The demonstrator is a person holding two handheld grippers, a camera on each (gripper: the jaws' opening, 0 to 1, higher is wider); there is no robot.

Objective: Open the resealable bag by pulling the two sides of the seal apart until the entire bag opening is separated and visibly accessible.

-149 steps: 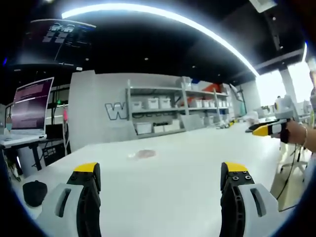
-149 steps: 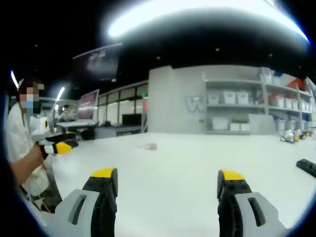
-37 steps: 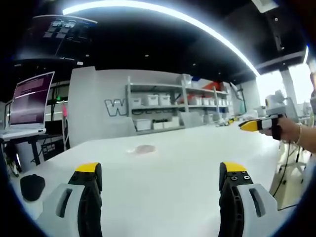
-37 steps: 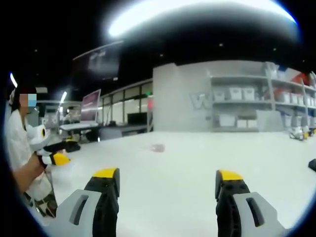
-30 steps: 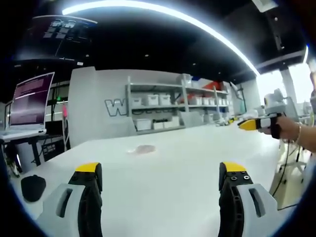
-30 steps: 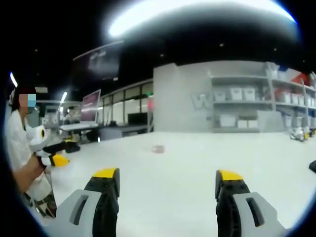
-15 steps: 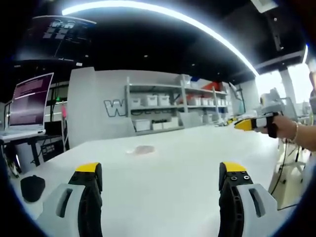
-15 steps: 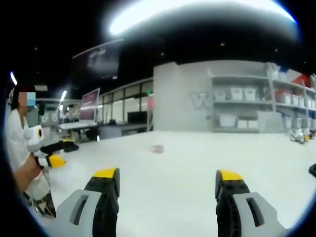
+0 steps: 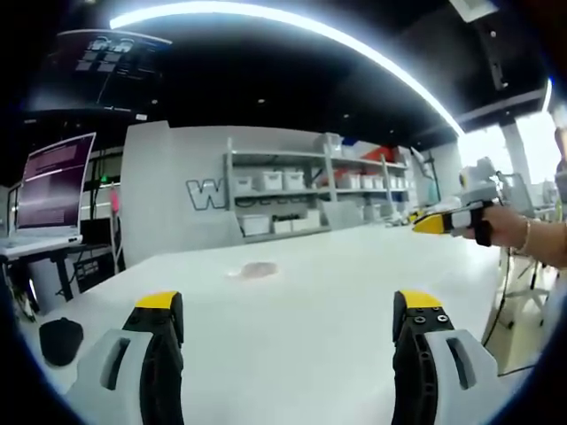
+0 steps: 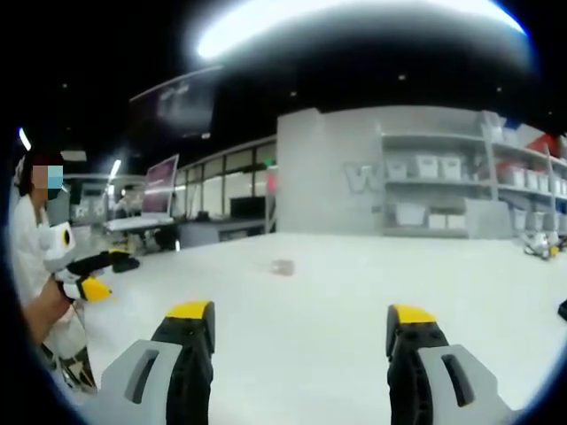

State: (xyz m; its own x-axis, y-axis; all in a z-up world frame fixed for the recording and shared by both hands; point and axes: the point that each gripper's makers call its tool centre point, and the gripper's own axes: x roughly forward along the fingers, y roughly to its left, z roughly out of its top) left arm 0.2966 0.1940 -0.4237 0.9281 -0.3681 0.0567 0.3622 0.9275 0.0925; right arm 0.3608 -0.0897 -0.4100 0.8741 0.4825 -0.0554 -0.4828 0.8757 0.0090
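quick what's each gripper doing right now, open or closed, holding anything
Left gripper: open, holding nothing.
Right gripper: open, holding nothing.
The resealable bag lies untouched on the table, apart from both.

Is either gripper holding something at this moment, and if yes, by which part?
Nothing is held. The left gripper and the right gripper both have open, empty jaws. The bag lies untouched on the table, far ahead.
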